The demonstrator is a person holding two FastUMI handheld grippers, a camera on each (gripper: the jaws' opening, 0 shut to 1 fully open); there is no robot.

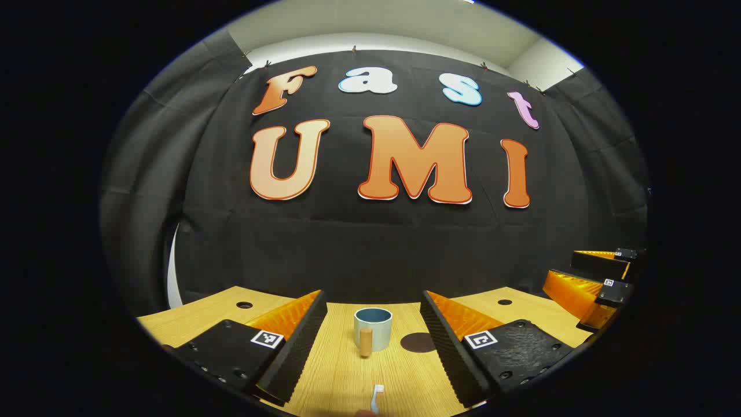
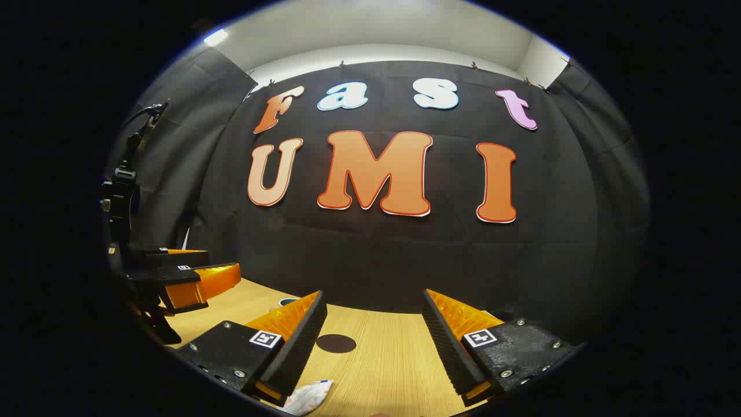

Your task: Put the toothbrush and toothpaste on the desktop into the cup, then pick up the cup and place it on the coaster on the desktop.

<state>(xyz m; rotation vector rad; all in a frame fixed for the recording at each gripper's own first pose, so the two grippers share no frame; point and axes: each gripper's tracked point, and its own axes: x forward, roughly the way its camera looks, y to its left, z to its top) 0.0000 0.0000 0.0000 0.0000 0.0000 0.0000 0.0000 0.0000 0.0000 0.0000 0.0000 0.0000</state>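
Nearest my left gripper [image 1: 373,347], jaws spread, lies the toothbrush [image 1: 376,398], the cup [image 1: 373,329] beyond it beside the coaster [image 1: 418,342]; my right gripper [image 2: 373,347], also spread, overlooks the toothpaste [image 2: 310,396]; nothing's loaded, so I judge lowering onto the toothbrush comes next.

Toothbrush [image 1: 377,398] and toothpaste [image 2: 310,396] cut off by bottom edge.

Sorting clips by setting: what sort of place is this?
Likely a staged recording booth, not a home: black cloth wall, bare light wooden desktop, blue-grey cup with wooden handle beside a round dark coaster.
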